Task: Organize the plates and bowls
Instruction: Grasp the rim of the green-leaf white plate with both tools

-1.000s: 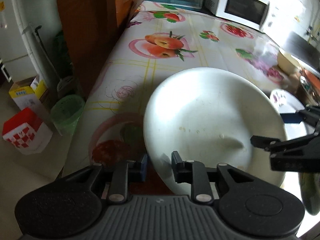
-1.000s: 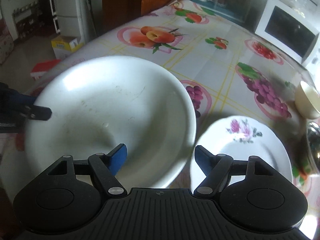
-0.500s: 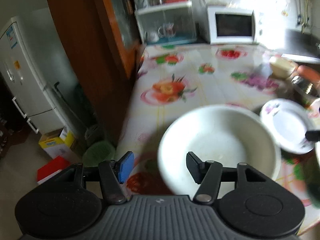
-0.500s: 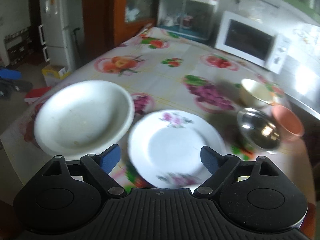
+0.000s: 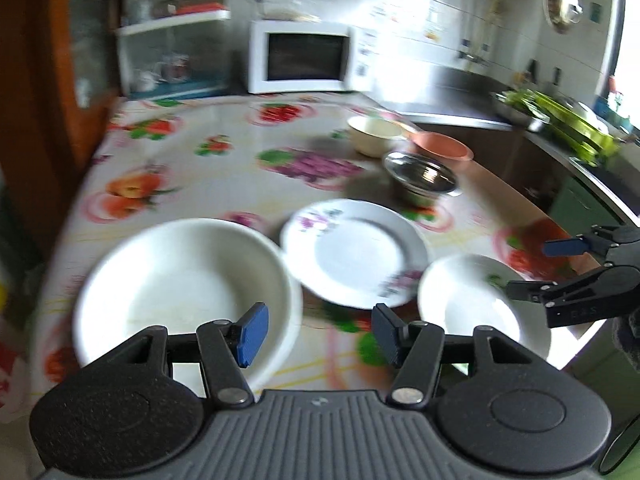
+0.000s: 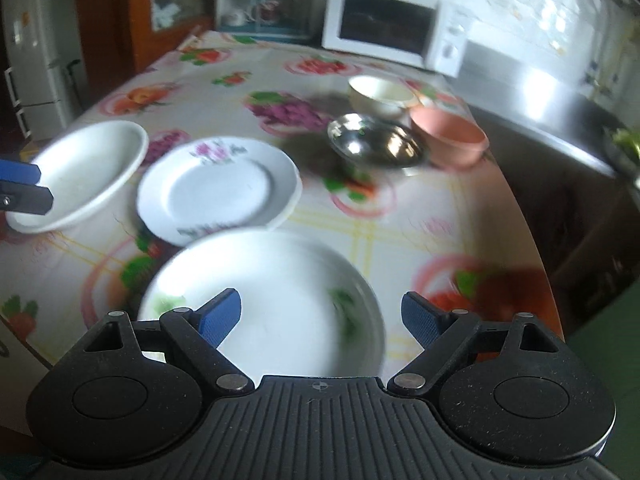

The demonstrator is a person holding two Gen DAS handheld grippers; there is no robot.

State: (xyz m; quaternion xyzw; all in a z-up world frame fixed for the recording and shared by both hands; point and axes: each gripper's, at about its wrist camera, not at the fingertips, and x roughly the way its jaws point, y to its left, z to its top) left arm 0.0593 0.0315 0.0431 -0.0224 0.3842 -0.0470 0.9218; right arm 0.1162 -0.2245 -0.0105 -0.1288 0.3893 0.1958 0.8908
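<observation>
Four bowls, two plates.

Daylight from far right of the tool, window blown out, glare on steel counter. Left side dim. Motion blur throughout, dishes on the desk smeared. Fisheye bending at edges.
</observation>
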